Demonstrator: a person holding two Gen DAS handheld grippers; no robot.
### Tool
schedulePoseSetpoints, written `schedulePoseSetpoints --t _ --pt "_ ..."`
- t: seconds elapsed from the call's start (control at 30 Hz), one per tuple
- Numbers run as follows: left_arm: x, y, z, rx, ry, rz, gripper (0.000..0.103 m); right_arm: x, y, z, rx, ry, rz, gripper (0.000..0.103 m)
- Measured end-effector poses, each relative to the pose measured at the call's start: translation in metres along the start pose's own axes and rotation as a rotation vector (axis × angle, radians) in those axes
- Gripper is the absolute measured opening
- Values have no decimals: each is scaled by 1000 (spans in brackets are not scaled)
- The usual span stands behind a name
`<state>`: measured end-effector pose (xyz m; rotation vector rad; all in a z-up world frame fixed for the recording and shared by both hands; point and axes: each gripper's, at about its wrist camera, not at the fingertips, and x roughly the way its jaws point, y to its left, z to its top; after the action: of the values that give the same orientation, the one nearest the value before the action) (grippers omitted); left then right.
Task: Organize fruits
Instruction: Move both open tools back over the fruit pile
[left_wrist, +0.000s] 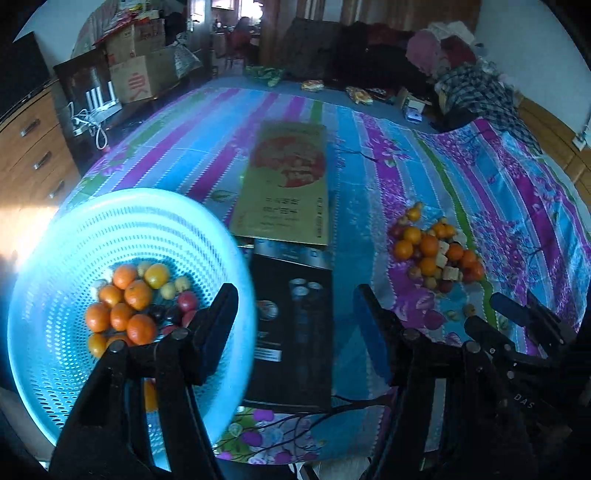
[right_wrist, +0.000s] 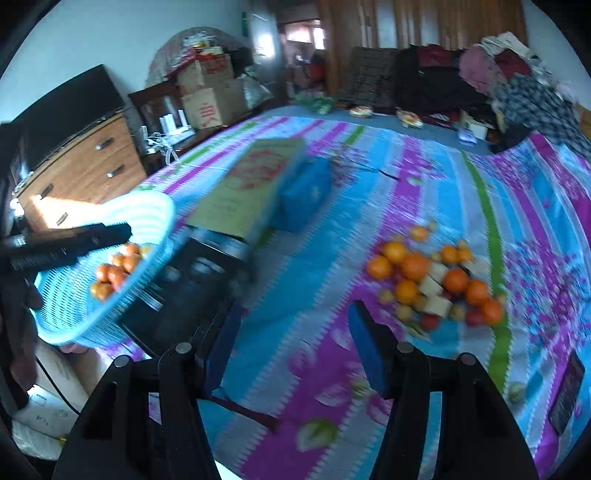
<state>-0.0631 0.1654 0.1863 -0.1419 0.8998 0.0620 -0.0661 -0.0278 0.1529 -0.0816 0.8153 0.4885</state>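
The fruit is split between two places on the bed (right_wrist: 369, 192). A share of it, mostly oranges with a few small red and yellow fruits, already sits in the blue basket (left_wrist: 55, 280), which is at the bed's near left corner and looks tilted in the right wrist view, part of it seeming to overhang the edge beside a black box (left_wrist: 291, 332). The rest lies in a loose pile (right_wrist: 436, 280) on the striped bedsheet, well apart from the basket, with pale cube-shaped pieces mixed in among the oranges.

The main risk, as I judge it, is the basket: if it is nudged or loaded on its low side, it could tip and spill fruit off the bed. The soft sheet is a second hazard, since round fruit pressed from above may roll away from the tool instead of being gripped. The small fruits and cubes packed against the oranges could also be knocked loose or caught between the fingers alongside the intended one.

The left tool (left_wrist: 295, 310) hangs above the black box just beside the basket, with its fingers wide apart and nothing between them. The right tool (right_wrist: 291, 339) is over bare sheet, near the pile but short of it, its fingers likewise spread and empty. That view is blurred, so finer detail there cannot be told.
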Motion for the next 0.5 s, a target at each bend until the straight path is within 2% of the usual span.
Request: schedulePoseSetpoints --t 0.13,0.27,0.5 --pt "20 -42 -4 72 42 -53 66 1 -62 -39 96 37 -68 62" --pt "42 -71 -9 115 98 -93 66 10 -121 -71 177 82 -142 46" --pt "76 -113 -17 192 177 -134 66 40 -181 -91 249 111 -151 43"
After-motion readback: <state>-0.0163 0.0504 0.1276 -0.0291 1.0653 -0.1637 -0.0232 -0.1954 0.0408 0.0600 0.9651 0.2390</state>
